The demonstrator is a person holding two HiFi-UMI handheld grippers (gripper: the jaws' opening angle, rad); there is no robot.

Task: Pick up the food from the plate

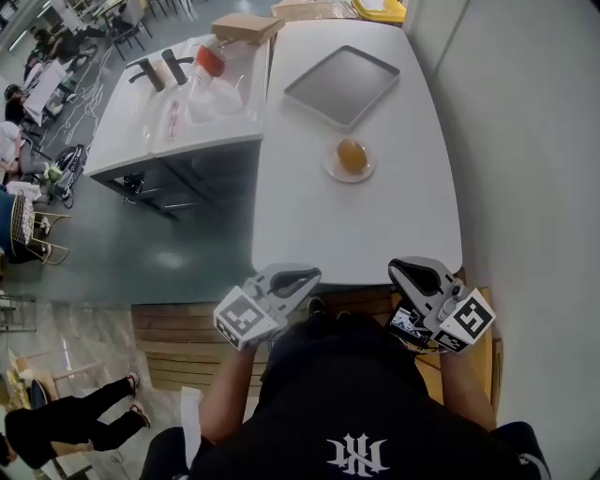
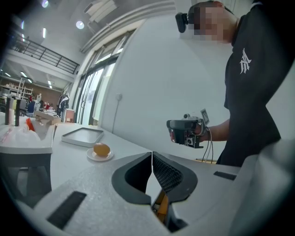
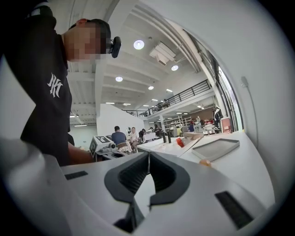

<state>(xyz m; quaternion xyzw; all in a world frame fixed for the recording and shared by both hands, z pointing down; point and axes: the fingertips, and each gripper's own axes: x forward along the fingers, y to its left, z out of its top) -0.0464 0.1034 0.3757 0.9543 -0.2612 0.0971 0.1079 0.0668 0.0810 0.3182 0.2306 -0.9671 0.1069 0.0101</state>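
Clenched on nothing: left gripper (image 1: 315, 275), jaws tip to tip. Same for right gripper (image 1: 395, 265), jaws pressed together and bare. Held side by side but apart, both at the near edge of a white table (image 1: 309, 225).

Straight ahead of both, only open tabletop, with no obstacle on the way. Farther ahead, between the two grippers' lines and somewhat nearer the right one's, a small white plate (image 1: 332, 172) bearing the food (image 1: 352, 155), a golden-brown bun-like piece. Beyond the plate, a shallow grey tray (image 1: 342, 86), skewed to the table edge. Ahead and left of the left gripper, a second table (image 1: 122, 141) with clear plastic bags (image 1: 216, 94), a red item (image 1: 210, 62) and two dark bottles (image 1: 159, 69); past those, a cardboard box (image 1: 246, 26). Right of the right gripper, a plain pale wall (image 1: 525, 141).

Food sitting as a low dome on the plate. From above slightly oval, long axis roughly away from the grippers; no distinct end, so no clear pointing direction.
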